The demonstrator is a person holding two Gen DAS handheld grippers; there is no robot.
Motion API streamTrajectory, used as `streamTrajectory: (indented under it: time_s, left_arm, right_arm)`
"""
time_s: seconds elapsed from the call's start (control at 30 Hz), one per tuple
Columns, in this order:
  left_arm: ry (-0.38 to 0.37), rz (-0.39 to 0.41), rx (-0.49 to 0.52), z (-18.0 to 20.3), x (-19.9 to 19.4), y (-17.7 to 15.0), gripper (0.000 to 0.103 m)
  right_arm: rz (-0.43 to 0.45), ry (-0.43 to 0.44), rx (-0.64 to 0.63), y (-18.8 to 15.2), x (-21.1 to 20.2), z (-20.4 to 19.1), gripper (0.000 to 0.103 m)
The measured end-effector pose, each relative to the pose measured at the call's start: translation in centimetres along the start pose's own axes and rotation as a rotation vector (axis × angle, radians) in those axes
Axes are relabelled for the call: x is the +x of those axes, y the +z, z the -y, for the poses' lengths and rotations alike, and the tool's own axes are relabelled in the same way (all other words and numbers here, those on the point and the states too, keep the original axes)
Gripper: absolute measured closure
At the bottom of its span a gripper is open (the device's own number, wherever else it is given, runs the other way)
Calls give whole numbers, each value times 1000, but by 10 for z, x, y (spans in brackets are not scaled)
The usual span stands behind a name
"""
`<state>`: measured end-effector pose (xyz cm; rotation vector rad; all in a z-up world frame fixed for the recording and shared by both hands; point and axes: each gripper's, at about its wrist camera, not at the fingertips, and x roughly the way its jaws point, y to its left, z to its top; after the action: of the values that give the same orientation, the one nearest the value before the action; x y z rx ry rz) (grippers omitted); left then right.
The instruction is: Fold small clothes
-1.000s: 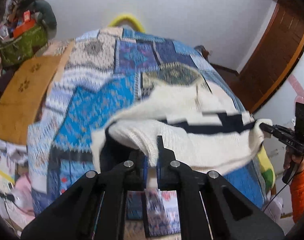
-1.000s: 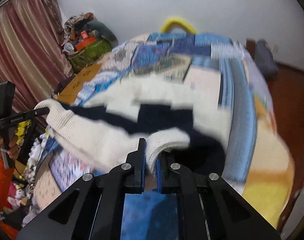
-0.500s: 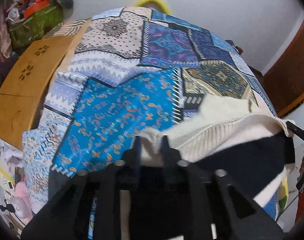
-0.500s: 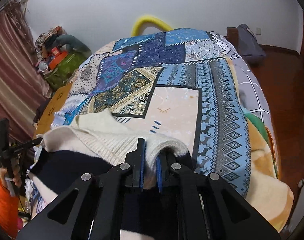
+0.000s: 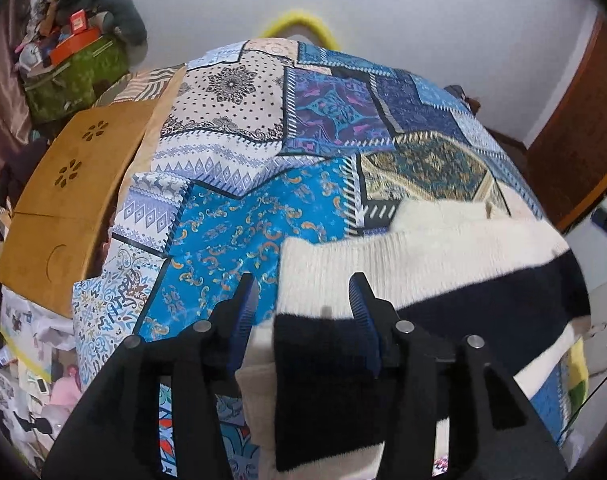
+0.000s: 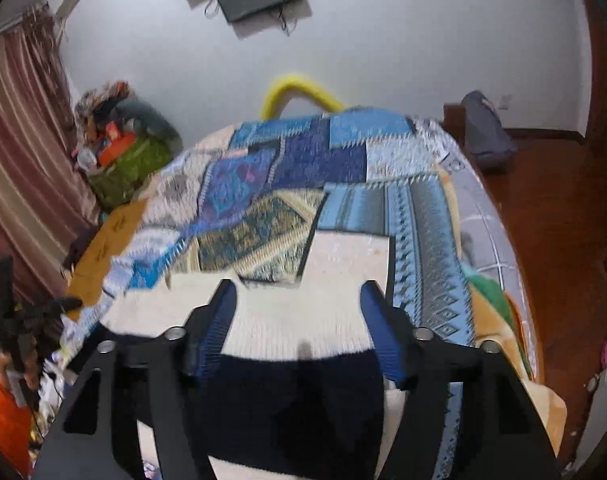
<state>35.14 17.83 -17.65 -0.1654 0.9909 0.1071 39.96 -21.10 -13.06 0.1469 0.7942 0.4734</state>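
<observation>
A cream knit sweater (image 5: 423, 248) with navy bands lies folded on the near edge of the patchwork bedspread (image 5: 263, 216). My left gripper (image 5: 303, 288) is open, its jaws spread over the sweater's left corner, holding nothing. In the right wrist view the sweater (image 6: 295, 320) lies below my right gripper (image 6: 295, 292), which is also open and empty, jaws wide over the cream band. The left gripper (image 6: 63, 304) shows small at the left edge of that view, in a hand with an orange sleeve.
A brown wooden board (image 5: 67, 200) lies along the bed's left side. A green bag with clutter (image 5: 75, 76) stands at the far left corner. A yellow hoop (image 6: 295, 88) rises behind the bed. A grey backpack (image 6: 483, 132) and wooden floor are right.
Both grippers carried the sweater's edge forward over itself, laid it down on the bed and opened, letting go. The sweater now lies folded with the navy band nearest.
</observation>
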Motion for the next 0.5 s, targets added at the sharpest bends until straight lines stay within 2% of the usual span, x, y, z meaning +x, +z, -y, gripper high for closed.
streamTrajectory:
  time_s: [0.13,0.27,0.5]
  left_arm:
    - [-10,-11,34,12,2,-9,55]
    - [-38,-28,49,24,7,-19,51]
    - [-88,-34,110,59,11,-32,49]
  right_arm:
    - [-13,-45,-73,-3,-4,-10,41]
    - [-60,-60,-179,-24,0,-27,41]
    - [-151,-3,-303,-60,26,-70,41]
